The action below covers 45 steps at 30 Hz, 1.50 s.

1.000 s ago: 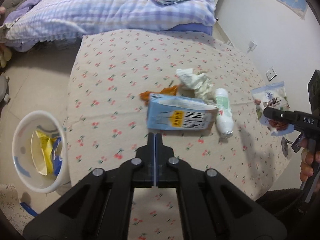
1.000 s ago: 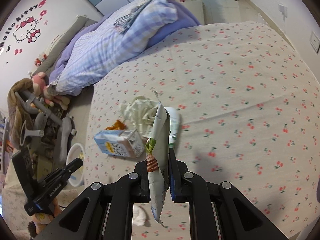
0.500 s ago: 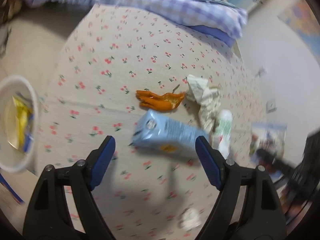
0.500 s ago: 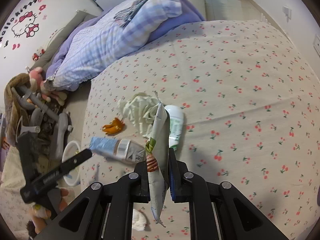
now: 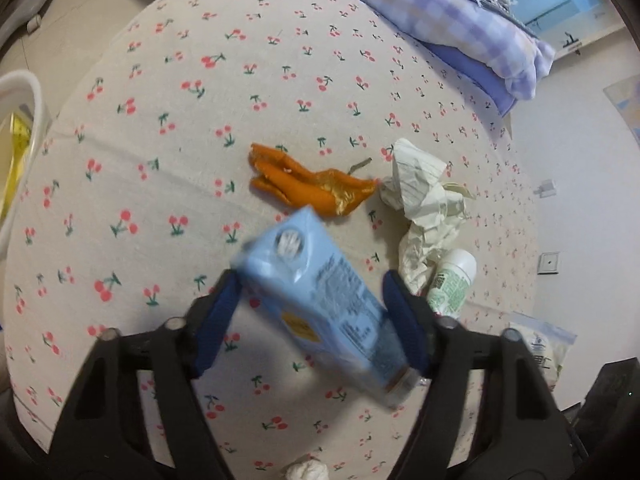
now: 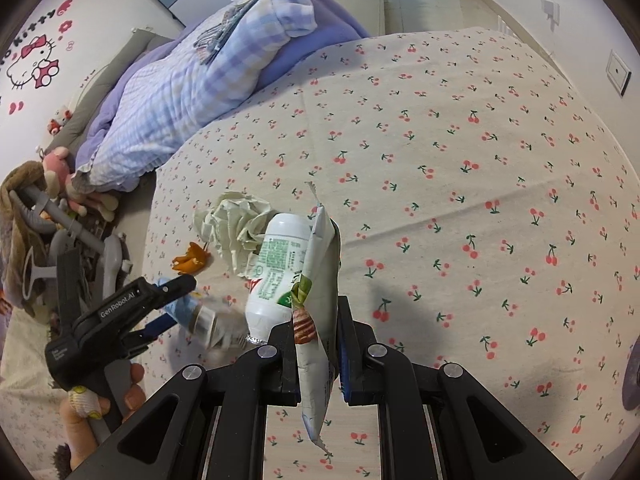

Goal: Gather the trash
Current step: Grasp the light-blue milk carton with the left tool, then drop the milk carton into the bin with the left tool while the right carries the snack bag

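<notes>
A blue milk carton [image 5: 320,304] lies tilted between the open jaws of my left gripper [image 5: 316,308], its image blurred; one pad seems to touch its right side. The carton [image 6: 200,312] and left gripper [image 6: 132,312] also show in the right wrist view. My right gripper [image 6: 316,316] is shut on a flat snack bag [image 6: 316,300], held edge-on above the table. Orange peel [image 5: 308,188], crumpled paper [image 5: 424,208] and a white bottle with a green label [image 5: 450,284] lie on the cherry-print cloth.
A white bin [image 5: 20,128] with yellow trash stands at the table's left edge. A small white paper ball [image 5: 306,472] lies near the front edge. A bed with a checked quilt [image 6: 192,92] is behind the table. A snack bag [image 5: 540,348] shows at right.
My left gripper opened from shut, moved forward and down, and now straddles the blue carton. The right gripper kept its hold on the snack bag and came closer to the bottle.
</notes>
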Each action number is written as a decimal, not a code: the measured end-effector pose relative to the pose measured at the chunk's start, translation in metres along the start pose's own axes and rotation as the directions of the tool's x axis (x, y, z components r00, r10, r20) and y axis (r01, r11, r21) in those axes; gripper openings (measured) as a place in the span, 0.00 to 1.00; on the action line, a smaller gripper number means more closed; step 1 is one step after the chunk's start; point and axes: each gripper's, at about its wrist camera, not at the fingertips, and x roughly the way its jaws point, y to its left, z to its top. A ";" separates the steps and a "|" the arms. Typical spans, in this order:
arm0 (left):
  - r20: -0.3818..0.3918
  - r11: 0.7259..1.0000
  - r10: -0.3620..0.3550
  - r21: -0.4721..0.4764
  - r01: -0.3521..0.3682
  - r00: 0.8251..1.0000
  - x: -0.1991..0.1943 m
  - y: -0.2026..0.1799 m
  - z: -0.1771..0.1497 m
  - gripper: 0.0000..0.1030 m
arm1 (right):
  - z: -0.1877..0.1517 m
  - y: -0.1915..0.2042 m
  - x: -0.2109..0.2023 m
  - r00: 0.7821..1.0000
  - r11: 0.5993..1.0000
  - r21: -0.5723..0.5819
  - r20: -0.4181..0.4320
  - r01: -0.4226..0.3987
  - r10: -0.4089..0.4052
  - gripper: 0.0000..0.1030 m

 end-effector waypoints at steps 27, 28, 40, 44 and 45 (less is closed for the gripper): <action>0.275 0.997 0.079 0.002 -0.082 0.958 -0.127 0.112 0.026 0.38 | -0.019 0.114 0.026 0.996 0.985 -0.154 -0.043 -0.081 0.076 0.13; 0.285 0.996 0.089 -0.008 -0.091 0.954 -0.130 0.118 0.028 0.38 | -0.021 0.123 0.029 0.995 0.983 -0.164 -0.050 -0.088 0.081 0.13; 0.392 0.978 0.207 -0.063 -0.199 0.896 -0.148 0.193 0.054 0.39 | -0.044 0.212 0.064 0.986 0.951 -0.268 -0.107 -0.154 0.130 0.13; 0.325 0.976 0.206 -0.005 -0.216 0.923 -0.136 0.205 0.060 0.79 | -0.052 0.233 0.074 0.980 0.936 -0.300 -0.133 -0.181 0.147 0.13; 0.322 0.969 0.233 0.002 -0.247 0.918 -0.137 0.206 0.058 0.80 | -0.054 0.239 0.076 0.979 0.932 -0.311 -0.139 -0.187 0.150 0.13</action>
